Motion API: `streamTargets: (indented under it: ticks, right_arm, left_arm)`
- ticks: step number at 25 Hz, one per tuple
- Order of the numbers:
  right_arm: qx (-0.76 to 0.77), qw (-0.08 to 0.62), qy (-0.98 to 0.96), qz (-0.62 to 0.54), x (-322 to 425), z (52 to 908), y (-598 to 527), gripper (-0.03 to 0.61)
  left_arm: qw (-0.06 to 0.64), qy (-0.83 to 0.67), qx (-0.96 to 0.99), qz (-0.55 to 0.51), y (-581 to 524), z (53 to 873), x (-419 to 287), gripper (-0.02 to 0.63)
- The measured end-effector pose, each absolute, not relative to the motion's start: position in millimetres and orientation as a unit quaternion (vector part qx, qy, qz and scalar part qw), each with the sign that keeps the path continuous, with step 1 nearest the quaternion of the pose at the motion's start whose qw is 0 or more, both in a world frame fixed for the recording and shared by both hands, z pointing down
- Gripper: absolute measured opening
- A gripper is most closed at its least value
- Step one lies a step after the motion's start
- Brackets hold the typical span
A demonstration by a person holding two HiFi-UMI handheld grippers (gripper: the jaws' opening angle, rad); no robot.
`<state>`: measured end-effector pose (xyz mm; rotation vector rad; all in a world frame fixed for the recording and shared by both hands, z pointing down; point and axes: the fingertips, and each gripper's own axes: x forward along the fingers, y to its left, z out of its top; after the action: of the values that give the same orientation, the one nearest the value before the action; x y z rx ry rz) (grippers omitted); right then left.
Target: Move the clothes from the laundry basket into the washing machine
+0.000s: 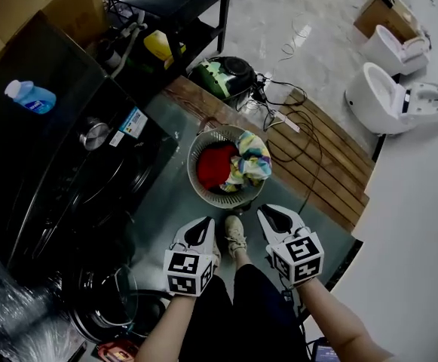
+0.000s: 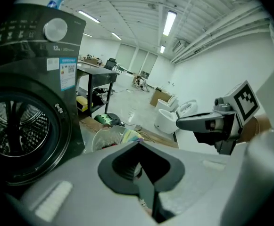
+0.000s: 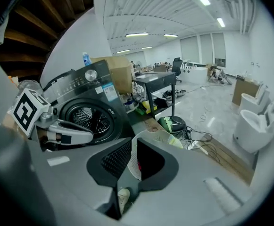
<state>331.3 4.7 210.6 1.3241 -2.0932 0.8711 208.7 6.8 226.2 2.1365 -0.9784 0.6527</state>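
A round white laundry basket (image 1: 196, 153) stands on the floor right of the dark front-loading washing machine (image 1: 68, 179). It holds a red garment (image 1: 215, 164) and a multicoloured one (image 1: 252, 161). Both grippers hover side by side short of the basket, pointing down toward it. My left gripper (image 1: 207, 221) is shut and empty, its pads meeting (image 2: 139, 144). My right gripper (image 1: 264, 211) is also shut with nothing held (image 3: 133, 142). The basket (image 3: 151, 135) shows just beyond the right jaws. The machine's drum (image 2: 14, 126) is open to view at the left.
A blue bottle (image 1: 30, 96) lies on top of the machine. Beyond the basket are cables (image 1: 294, 119), wooden boards (image 1: 332, 164) and a green-and-black device (image 1: 222, 75). White toilets (image 1: 396, 96) stand at the far right. The person's shoe (image 1: 235, 236) is between the grippers.
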Motion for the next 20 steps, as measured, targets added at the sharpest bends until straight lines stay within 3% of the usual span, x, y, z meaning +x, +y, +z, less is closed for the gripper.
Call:
streamTargets:
  ticks: [8, 20]
  right_arm:
    - [0.498, 0.280, -0.737, 0.360, 348.9, 345.8, -17.6, 0.207]
    - [0.524, 0.355, -0.686, 0.359, 420.3, 503.2, -60.2, 0.325]
  left_arm:
    - [0.368, -0.372, 0.814, 0.253, -8.3, 339.8, 227.1, 0.109]
    - [0.382, -0.386, 0.802, 0.248, -31.4, 441.9, 248.0, 0.109]
